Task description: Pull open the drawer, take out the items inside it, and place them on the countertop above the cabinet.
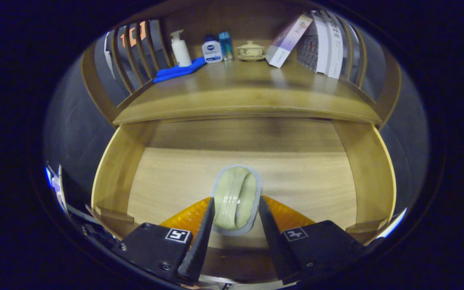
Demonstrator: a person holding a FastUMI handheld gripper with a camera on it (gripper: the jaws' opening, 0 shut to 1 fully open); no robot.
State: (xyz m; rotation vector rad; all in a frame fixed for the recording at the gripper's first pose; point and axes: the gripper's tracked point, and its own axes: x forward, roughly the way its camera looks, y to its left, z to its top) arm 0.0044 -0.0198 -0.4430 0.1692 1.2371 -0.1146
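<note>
Gripper view: drawer (119,169) pulled fully out, wooden floor and side walls exposed below the countertop (248,96). Gripper (236,203) lowered into the drawer, fingers (204,229) set narrowly apart, one on each side of a pale green ribbed object with a grey rim (237,197). Both fingers right against that object's sides; firm clamping not confirmable from this view, so grip state cannot be told. Object positioned between the fingers, near the front middle of the drawer; whether resting on the drawer floor or lifted clear, not determinable. On the countertop above the cabinet, toward the back: white pump bottle (180,49) upright at the left, blue folded cloth (179,70) lying in front of it, squat white-and-blue bottle (212,50) beside it, small blue-capped bottle (225,45) next, lidded ceramic cup on a saucer (250,51) near the middle, then a boxed item leaning at an angle (288,40) against several upright books (328,44) at the right. Curved wooden slats (131,60) flanking the shelf at both sides.
</note>
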